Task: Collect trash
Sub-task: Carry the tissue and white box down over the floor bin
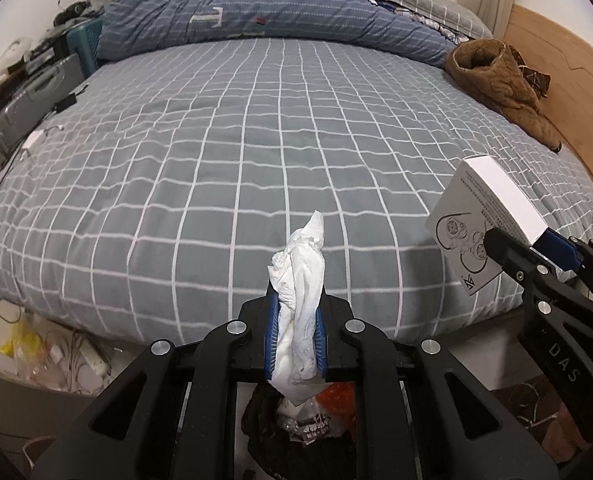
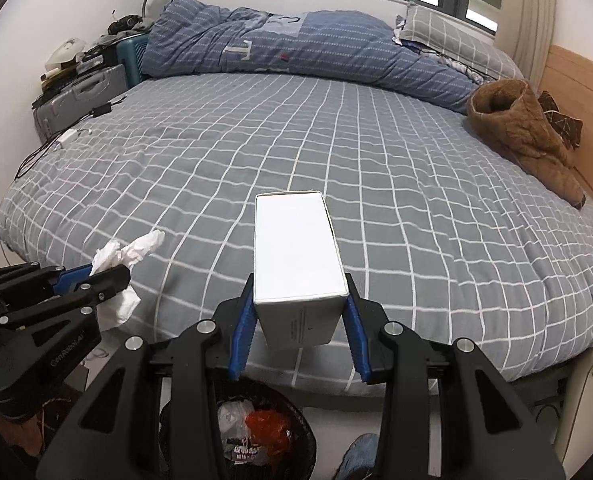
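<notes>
My left gripper (image 1: 296,320) is shut on a crumpled white tissue (image 1: 300,300) and holds it above a black trash bin (image 1: 264,420) at the foot of the bed. In the right wrist view the left gripper (image 2: 96,276) and tissue (image 2: 130,254) show at the left. My right gripper (image 2: 298,320) is shut on a white cardboard box (image 2: 296,248) and holds it over the bed's near edge, above the bin (image 2: 264,432). In the left wrist view the box (image 1: 484,216) and right gripper (image 1: 524,248) show at the right.
A bed with a grey checked sheet (image 2: 296,140) fills the view. A blue quilt (image 2: 296,44) lies at its far end and a brown jacket (image 2: 524,128) at its right. A grey suitcase (image 2: 76,92) and cables stand at the left. The bin holds white and orange trash.
</notes>
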### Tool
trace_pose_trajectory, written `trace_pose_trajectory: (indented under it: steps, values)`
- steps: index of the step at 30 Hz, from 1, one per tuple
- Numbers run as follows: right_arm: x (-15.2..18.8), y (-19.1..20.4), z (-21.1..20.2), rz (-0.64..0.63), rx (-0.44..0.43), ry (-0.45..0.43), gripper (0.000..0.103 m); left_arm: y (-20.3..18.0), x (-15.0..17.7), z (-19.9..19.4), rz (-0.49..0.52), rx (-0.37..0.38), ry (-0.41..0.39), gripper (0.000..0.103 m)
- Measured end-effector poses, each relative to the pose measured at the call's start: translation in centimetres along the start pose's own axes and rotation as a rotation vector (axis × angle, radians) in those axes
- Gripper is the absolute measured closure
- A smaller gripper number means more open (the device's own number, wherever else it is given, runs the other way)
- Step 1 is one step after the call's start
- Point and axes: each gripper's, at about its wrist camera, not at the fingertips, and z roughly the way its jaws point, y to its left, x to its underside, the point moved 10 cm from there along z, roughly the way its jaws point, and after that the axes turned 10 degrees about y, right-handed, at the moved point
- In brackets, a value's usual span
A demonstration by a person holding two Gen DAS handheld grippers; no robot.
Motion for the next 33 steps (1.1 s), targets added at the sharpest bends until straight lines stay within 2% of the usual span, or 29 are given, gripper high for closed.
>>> trace_pose_trajectory:
  steps: [8, 11, 17, 27, 33]
  values:
    - [1.8, 0.7, -2.0, 0.0, -0.007, 0.014, 0.065, 0.3, 2.0, -1.9, -0.007, -0.001, 0.005, 0.089]
    - [2.7, 0.9, -3.0, 0.01, -0.047, 0.03, 0.065, 0.4, 2.3, -3.2, 0.0, 0.0, -0.002, 0.089]
    - [4.5, 0.9, -4.4, 0.006, -0.031, 0.052, 0.065, 0.3, 3.4, -4.3, 0.004, 0.001, 0.003, 0.089]
    - [8.8, 1.5, -3.7, 0.02, -0.033, 0.135, 0.065, 0.6, 6.6, -3.2, 0.003, 0.003, 0.065, 0.089]
    - [11.3, 2.0, -2.2, 0.023, -0.031, 0.182, 0.065, 1.7, 9.2, -1.1, -0.008, -0.007, 0.125, 0.089]
